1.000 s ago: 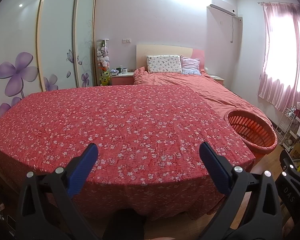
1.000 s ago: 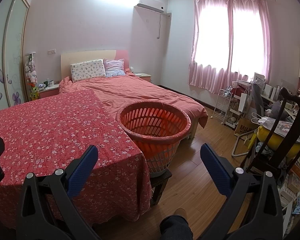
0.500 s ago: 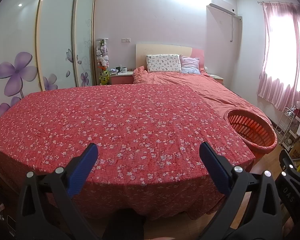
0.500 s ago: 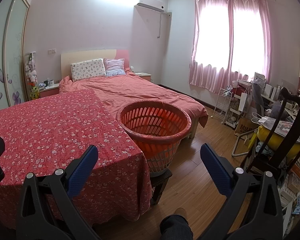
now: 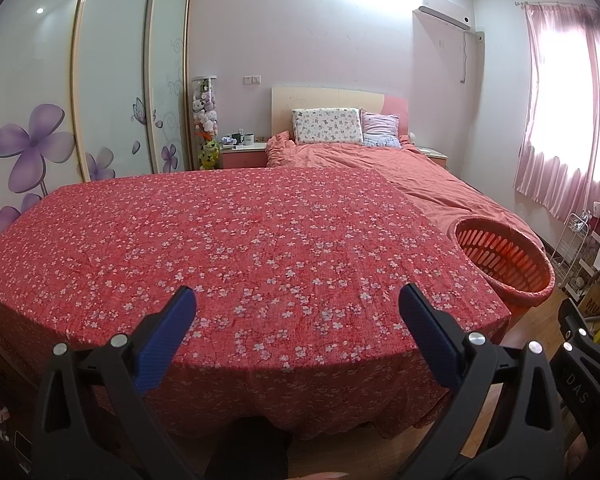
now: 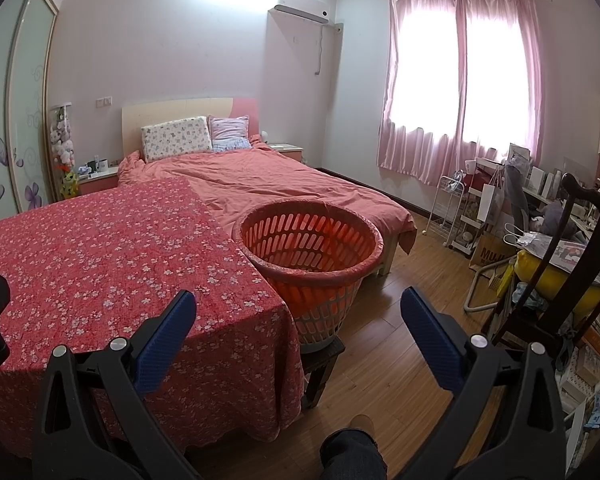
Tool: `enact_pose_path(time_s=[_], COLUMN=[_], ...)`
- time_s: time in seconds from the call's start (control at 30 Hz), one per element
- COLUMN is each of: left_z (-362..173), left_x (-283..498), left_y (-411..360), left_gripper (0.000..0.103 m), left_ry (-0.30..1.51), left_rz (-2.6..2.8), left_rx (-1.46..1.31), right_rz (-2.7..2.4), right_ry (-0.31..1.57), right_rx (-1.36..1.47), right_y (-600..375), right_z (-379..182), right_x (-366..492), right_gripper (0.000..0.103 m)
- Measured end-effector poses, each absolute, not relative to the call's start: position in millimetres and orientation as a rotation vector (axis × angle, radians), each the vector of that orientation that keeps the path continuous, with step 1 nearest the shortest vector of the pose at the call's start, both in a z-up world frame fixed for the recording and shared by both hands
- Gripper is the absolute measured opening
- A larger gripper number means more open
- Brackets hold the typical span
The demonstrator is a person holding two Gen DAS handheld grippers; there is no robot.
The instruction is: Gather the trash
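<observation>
Hovering wide and empty over the bare red-clothed bench (image 5: 236, 240), the left claw (image 5: 296, 304) and right claw (image 6: 298, 306) risk knocking the basket (image 6: 310, 276) off its stool (image 6: 320, 364) while hunting trash.

From my seat, the red flower-print cloth (image 5: 236, 248) hides whatever carries it. The orange slotted plastic basket (image 6: 310, 256) sits on a dark stand (image 6: 320, 364) that is mostly covered. Small items on the pink bedside cabinet (image 5: 242, 156) are too tiny to identify.
</observation>
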State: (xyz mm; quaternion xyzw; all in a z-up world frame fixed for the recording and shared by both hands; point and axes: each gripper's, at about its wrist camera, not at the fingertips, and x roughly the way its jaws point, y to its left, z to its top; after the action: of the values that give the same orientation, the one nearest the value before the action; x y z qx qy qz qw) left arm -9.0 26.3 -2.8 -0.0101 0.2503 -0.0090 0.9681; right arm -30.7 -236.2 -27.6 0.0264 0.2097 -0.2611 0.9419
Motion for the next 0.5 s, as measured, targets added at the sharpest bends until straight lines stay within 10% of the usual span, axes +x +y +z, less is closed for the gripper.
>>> enact_pose_path(time_s=[0.5], left_z=[-4.6], left_x=[-7.8], left_y=[28.3], left_gripper=[0.099], left_ry=[0.509], left_rz=[-0.021], left_rx=[-0.019], right_rz=[-0.533], right_ry=[0.428], right_rx=[0.054], right_y=[-236.6], right_z=[-27.0], right_x=[-30.6], right_gripper=[0.101])
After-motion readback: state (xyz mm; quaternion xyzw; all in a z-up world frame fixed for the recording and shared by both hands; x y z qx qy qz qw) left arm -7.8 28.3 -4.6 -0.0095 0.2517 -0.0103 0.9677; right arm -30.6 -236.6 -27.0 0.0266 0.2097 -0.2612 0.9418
